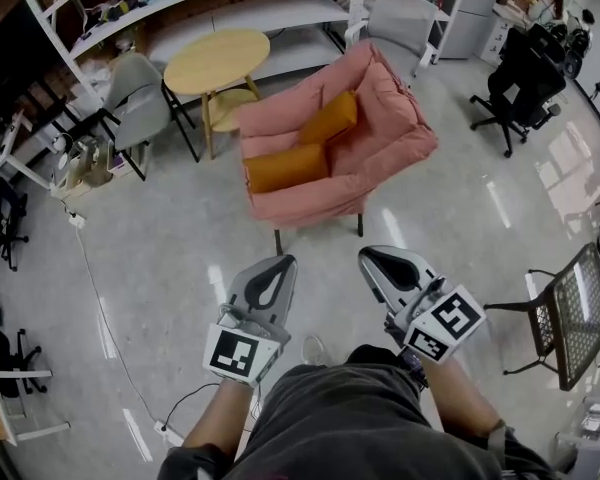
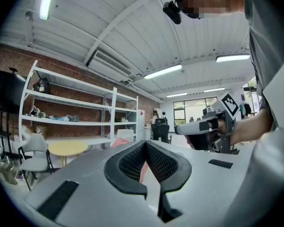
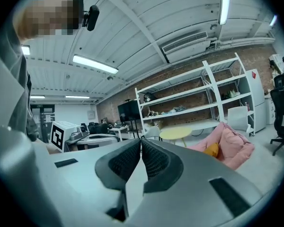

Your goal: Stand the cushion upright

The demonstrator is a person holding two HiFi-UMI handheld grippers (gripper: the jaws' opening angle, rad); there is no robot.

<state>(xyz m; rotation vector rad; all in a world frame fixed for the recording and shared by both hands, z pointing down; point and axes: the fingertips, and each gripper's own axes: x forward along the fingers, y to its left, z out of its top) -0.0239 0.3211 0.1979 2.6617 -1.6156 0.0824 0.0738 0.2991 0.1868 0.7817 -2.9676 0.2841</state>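
- armchair [image 1: 385, 133] — pink
- front cushion [image 1: 287, 167], back cushion [image 1: 329, 118] — orange
- round table [image 1: 217, 61] — pale yellow
- left gripper [image 1: 277, 264], right gripper [image 1: 369, 259] — grey, black pads, black-and-white square markers
- floor [image 1: 170, 258] — light grey
- shelves [image 1: 280, 10] — white
- wall [image 2: 61, 67] — red brick

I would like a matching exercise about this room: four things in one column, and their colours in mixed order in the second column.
Things:
1. armchair
2. round table
3. front cushion
4. office chair

Colours:
a. black
b. pink
c. pale yellow
d. orange

Pairs: 1-b, 2-c, 3-d, 4-a.
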